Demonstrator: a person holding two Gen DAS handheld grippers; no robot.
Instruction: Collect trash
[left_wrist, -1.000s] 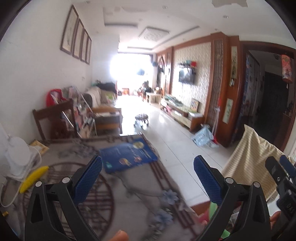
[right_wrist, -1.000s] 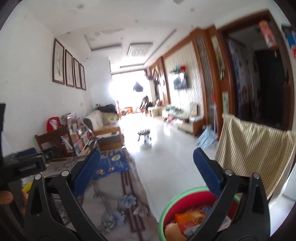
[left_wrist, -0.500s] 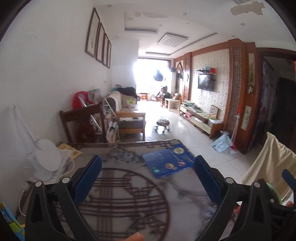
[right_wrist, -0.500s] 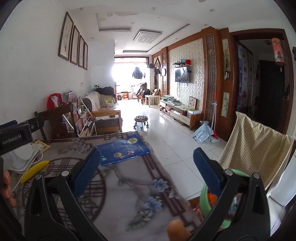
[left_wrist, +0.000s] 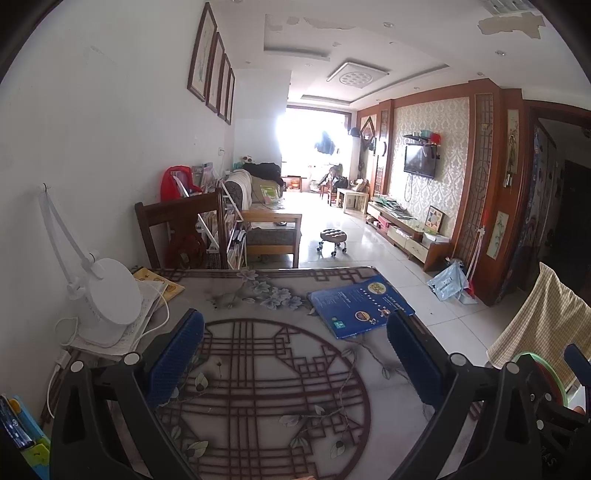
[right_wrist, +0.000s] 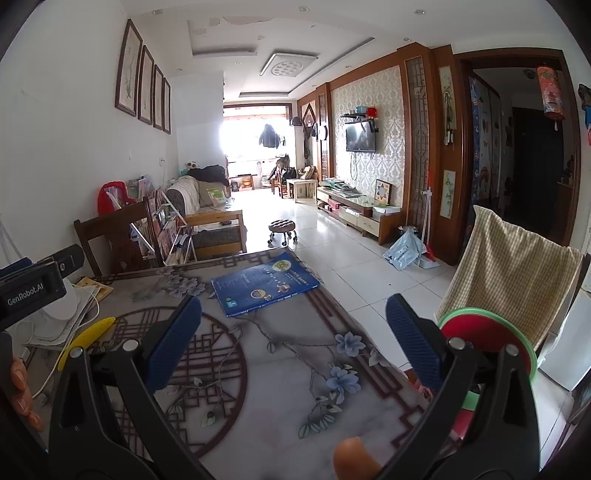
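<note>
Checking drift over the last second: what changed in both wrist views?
Both views swung left, back over the table. The red-and-green bin, a second ago below the right tongs, now sits at their right. Left tongs and right tongs stayed open and empty; blue book unmoved.

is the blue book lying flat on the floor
No, the blue book lies on the patterned table, near its far edge, with the white tiled floor beyond it.

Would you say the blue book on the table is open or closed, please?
Closed: the blue book lies flat on the table, front cover up, no pages showing.
</note>
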